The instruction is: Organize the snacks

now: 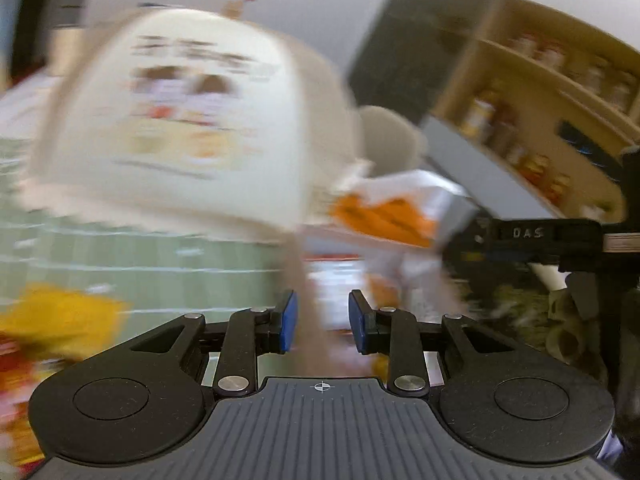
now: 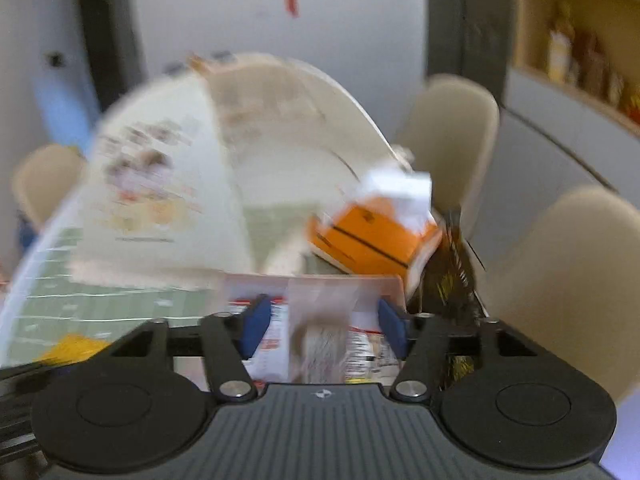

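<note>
One large white snack bag [image 1: 176,120] stands ahead-left of the left claw [image 1: 322,326], jaws apart. One orange packet [image 2: 372,240] lies ahead-right of the right claw [image 2: 324,328], jaws apart around one white-red packet [image 2: 320,336]. One yellow packet [image 1: 60,316] lies on the table [image 1: 160,256].

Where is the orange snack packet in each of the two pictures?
Left wrist view: the orange snack packet sits right of centre, just right of the big white bag.
Right wrist view: the orange snack packet sits right of centre, beyond the right gripper.
Shared landmark: the big white bag, left of the packet in both views.
</note>
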